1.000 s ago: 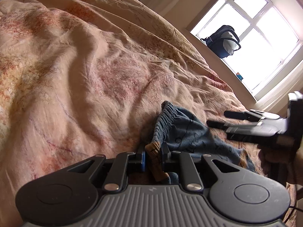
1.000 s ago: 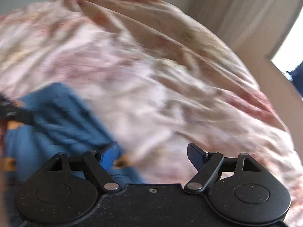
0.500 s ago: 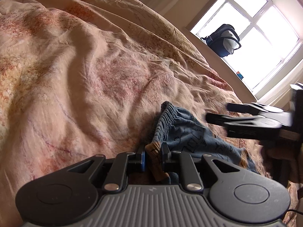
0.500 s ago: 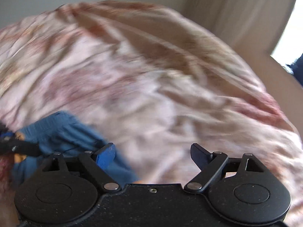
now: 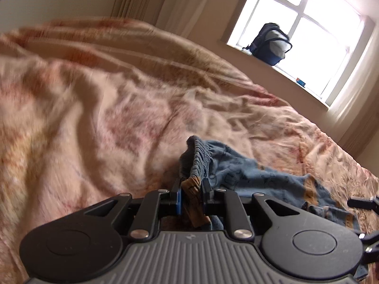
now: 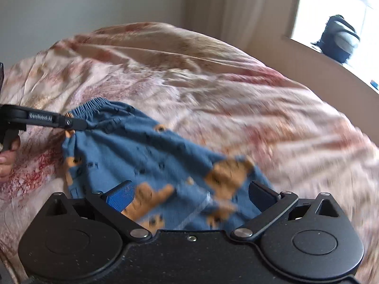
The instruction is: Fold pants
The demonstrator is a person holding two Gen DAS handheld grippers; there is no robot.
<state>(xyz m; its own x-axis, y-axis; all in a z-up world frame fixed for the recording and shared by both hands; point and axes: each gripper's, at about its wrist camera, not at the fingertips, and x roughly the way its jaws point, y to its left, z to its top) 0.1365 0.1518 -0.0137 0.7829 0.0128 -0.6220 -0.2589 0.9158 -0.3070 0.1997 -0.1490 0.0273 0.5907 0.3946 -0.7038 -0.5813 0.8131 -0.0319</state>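
Left wrist view: left tool (image 5: pixel 191 193) pinched narrow on a bunched orange-and-blue bit of the pants (image 5: pixel 246 172) beside the gathered waistband (image 5: pixel 197 158); same grip as a second ago, though camera now pitched up, more wall and window (image 5: pixel 305 30) showing, so likely lifting. Beyond, pants trailing rightward across the bed (image 5: pixel 94 118). Backpack (image 5: pixel 270 45) on the sill, far back.

Right wrist view: right tool (image 6: pixel 189 195) spread wide, holding nothing. Blue cloth with orange print now filling the gap between its fingers; half a second ago only bedding there and the pants off to the lower left. Farther left, left tool clamped at the waistband.

Reading: right tool brought in over the fabric, positioned to take a second hold. Fold not yet begun; pants crumpled, partly raised off the bed.
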